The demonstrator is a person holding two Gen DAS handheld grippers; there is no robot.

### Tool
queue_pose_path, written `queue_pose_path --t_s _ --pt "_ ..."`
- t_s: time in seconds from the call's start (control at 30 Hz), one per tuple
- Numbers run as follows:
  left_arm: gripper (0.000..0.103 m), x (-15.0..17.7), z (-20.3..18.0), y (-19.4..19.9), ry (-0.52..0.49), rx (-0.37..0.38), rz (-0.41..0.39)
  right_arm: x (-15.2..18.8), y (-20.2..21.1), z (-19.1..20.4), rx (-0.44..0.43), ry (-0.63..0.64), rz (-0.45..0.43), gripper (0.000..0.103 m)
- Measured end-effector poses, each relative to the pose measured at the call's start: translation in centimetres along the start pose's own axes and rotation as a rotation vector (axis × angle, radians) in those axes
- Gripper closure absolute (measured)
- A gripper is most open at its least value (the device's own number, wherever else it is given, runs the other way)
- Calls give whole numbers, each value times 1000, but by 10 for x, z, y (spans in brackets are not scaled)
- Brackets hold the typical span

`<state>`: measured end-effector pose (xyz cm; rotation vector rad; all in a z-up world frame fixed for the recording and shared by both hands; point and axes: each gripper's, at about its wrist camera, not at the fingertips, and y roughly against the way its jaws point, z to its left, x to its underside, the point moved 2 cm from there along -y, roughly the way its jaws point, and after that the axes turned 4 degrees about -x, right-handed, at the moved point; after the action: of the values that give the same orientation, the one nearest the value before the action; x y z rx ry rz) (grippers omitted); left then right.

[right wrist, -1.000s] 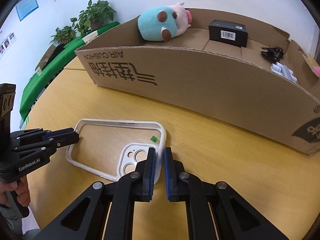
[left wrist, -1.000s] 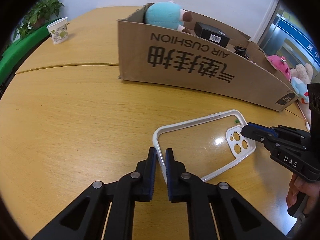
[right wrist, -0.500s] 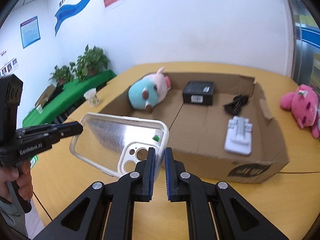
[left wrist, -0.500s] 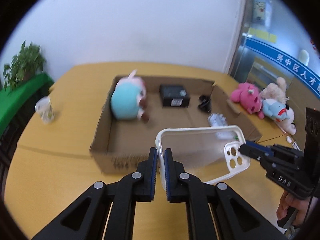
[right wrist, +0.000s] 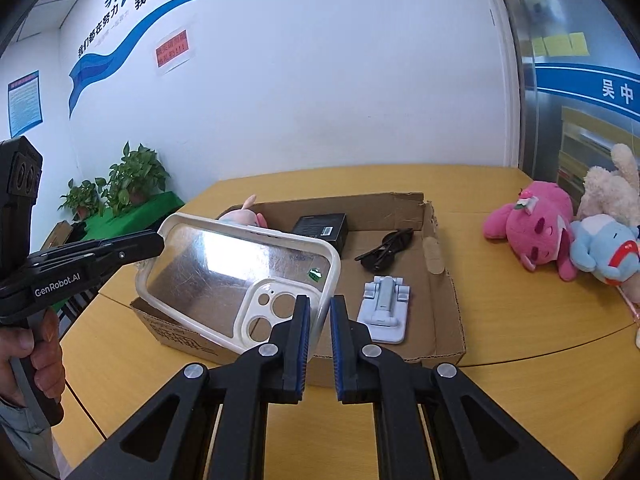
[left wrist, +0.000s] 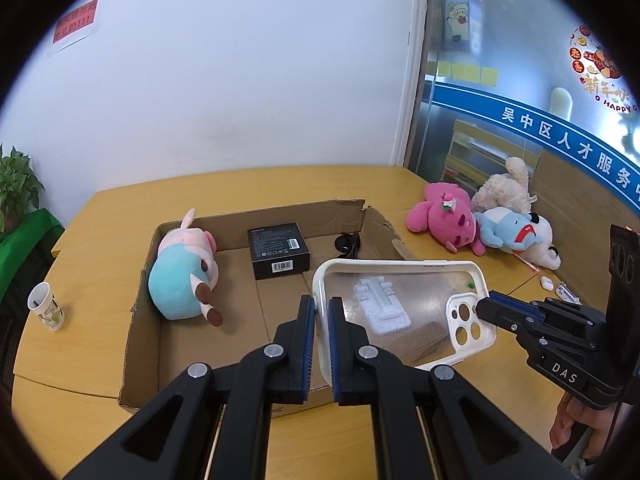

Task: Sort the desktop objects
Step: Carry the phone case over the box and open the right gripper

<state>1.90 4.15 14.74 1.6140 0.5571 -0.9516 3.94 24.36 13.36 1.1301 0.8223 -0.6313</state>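
A clear phone case with a white rim hangs tilted in the air over the near side of an open cardboard box. My left gripper is shut on the rim at its plain end. My right gripper is shut on the rim at the camera-cutout end of the phone case. Each gripper shows in the other's view: the right gripper and the left gripper. In the box lie a teal and pink plush, a black carton, dark sunglasses and a white phone stand.
Pink, blue and cream plush toys lie on the wooden table right of the box, with small white items near them. A paper cup stands at the left. Potted plants stand beyond the table. A hand holds the left gripper.
Both grippers have lifted the phone case off the tabletop in front of the box. It now hangs higher and farther forward, above the box's near wall, and the box's inside is in view.
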Motion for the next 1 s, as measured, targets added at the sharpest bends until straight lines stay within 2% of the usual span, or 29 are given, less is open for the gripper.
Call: queue_pose_path --t_s 0.4,0.63,0.83,1.0 --pt "97 -8 53 7 73 -81 -24 -32 -37 40 -78 101 -10 94" --pt "97 -13 88 -3 94 -126 -19 -43 -74 64 -110 141 19 94" --pt "97 -3 117 -26 115 -161 42 -40 -110 78 -127 158 70 94" --pt "97 18 136 -65 105 -206 170 -23 -159 79 -142 131 182 94"
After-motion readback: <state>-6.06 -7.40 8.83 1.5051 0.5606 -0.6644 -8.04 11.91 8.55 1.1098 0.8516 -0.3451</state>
